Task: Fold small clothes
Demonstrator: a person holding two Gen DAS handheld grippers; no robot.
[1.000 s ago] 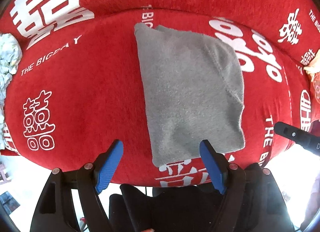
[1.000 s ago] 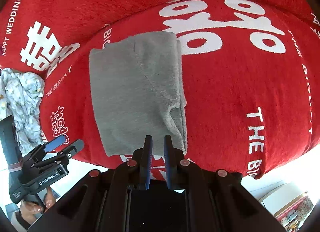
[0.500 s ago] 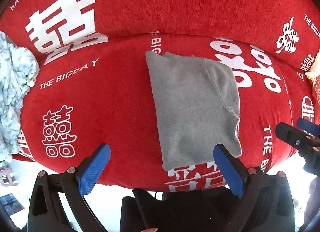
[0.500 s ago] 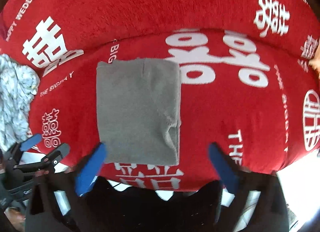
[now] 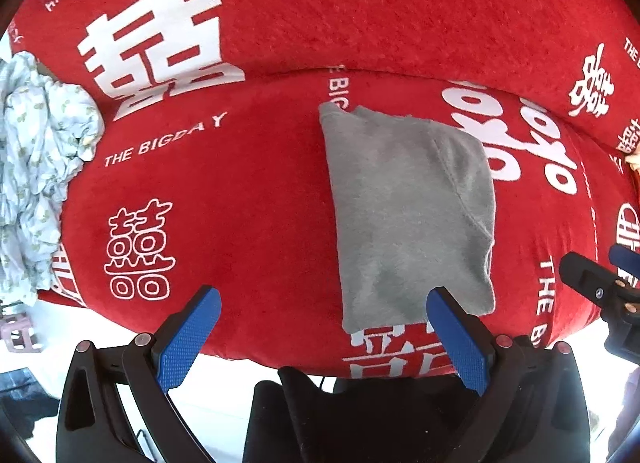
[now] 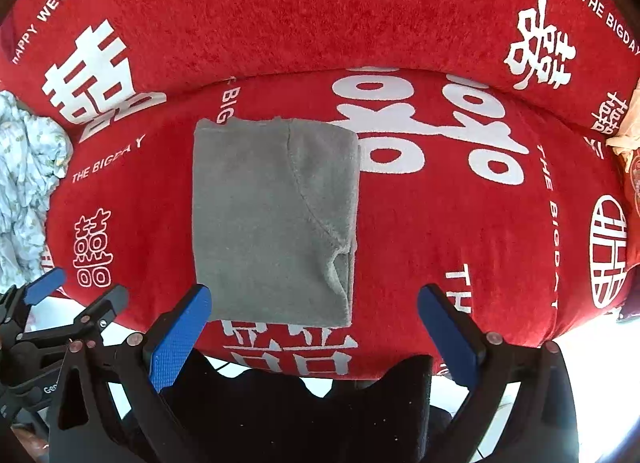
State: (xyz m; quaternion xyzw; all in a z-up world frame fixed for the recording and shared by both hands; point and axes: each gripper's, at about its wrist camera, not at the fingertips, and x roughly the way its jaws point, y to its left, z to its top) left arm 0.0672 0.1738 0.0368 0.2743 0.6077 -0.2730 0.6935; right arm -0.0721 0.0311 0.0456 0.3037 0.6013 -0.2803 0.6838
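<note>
The folded grey garment [image 6: 274,219] lies flat on the red sofa cover [image 6: 440,223], a pale floral cloth [image 5: 36,167] bunched at its left. My left gripper [image 5: 324,337] and right gripper [image 6: 314,337] hang above it, jaws just opened wide, holding nothing.

Left gripper [image 5: 324,337] and right gripper [image 6: 314,337]: black frames; blue textured pads; silver pivot screws.

Red sofa seat cushion [image 5: 248,223], plush cover with white wedding characters and "THE BIGDAY" print. Folded grey garment [image 5: 408,215] lies flat near middle. Crumpled pale floral cloth [image 5: 36,167] lies at left end.
</note>
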